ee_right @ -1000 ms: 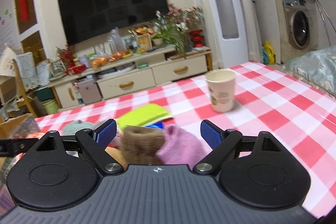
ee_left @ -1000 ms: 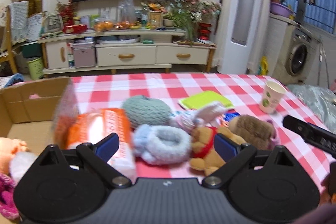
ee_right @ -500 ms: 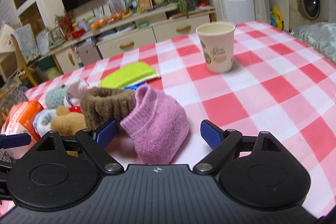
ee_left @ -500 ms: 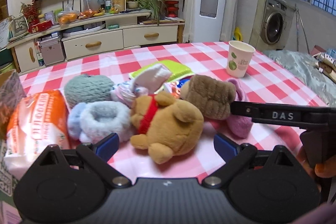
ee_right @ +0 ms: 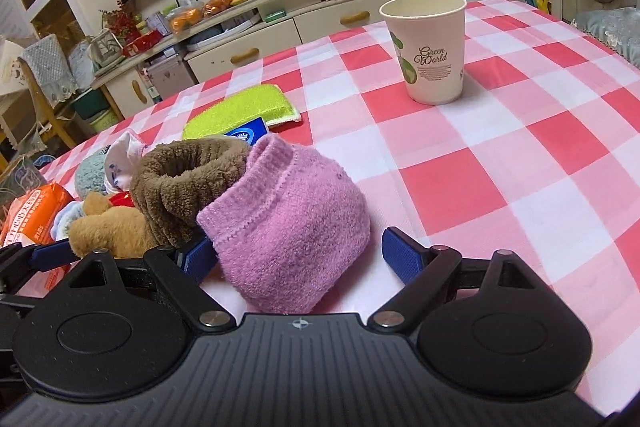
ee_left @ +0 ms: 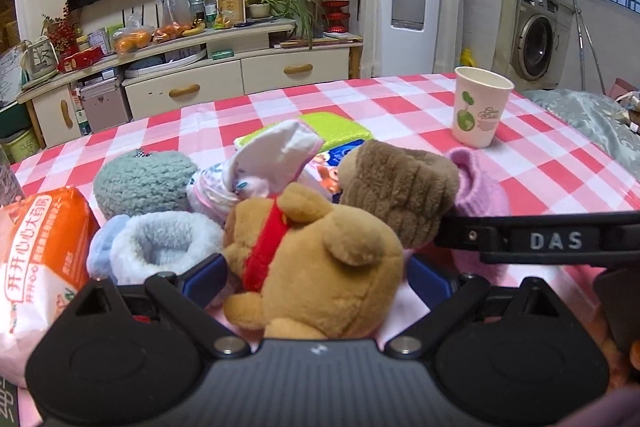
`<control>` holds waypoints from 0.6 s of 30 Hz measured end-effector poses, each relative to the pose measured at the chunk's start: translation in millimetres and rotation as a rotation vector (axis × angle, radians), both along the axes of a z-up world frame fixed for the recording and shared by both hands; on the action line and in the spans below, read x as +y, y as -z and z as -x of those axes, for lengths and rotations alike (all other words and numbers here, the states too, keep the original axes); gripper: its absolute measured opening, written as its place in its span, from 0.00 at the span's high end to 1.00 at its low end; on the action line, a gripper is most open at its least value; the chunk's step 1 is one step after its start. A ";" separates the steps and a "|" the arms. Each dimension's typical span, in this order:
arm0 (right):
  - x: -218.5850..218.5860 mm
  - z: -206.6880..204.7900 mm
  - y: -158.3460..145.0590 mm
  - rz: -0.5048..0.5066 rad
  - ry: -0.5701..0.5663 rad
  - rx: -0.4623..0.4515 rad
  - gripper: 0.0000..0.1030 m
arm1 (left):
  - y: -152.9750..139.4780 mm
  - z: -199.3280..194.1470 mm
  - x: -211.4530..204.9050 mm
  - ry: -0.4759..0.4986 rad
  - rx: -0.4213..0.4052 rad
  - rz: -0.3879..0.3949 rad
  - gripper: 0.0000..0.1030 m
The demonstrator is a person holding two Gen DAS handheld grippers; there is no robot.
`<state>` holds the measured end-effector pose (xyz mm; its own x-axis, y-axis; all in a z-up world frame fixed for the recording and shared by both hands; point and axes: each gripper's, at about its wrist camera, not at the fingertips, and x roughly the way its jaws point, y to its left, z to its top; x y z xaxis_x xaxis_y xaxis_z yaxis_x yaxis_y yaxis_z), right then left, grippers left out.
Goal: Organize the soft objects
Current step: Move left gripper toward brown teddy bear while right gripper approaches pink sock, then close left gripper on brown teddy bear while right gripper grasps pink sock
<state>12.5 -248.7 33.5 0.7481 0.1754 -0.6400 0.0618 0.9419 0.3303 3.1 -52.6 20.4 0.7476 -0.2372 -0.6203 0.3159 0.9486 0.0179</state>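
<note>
Nearest, the left gripper [ee_left: 316,277] stood wide apart around a tan teddy bear [ee_left: 320,267], which lay on its side, its length running roughly from left to right and its head towards the right. The right gripper [ee_right: 296,253] was likewise spread wide, low over the table, with a pink knitted sock [ee_right: 288,223] between its fingers, the cuff facing up and away. Touching the sock's left side was a brown fuzzy sock [ee_right: 180,187] with its opening upward. Beyond lay a pale blue slipper [ee_left: 160,251], a grey-green knit ball [ee_left: 140,179] and a green sponge [ee_right: 240,107]. A paper cup [ee_right: 430,47] stood upright, well apart, on the red-checked tablecloth [ee_right: 500,155]. Behind was a cabinet [ee_left: 240,75].
</note>
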 end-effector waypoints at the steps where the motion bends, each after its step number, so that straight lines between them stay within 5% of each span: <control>1: 1.2 -0.3 -0.2 0.004 -0.003 0.000 0.00 | 1.1 -2.3 -0.4 -0.004 0.000 0.001 0.06; 10: 5.4 -4.3 -2.3 0.015 -0.006 -0.007 0.00 | 1.6 -8.7 0.7 -0.018 0.008 0.015 0.15; 18: 6.4 -3.1 -1.3 0.022 -0.004 -0.016 0.19 | -1.8 -5.9 4.8 -0.025 0.030 0.038 0.24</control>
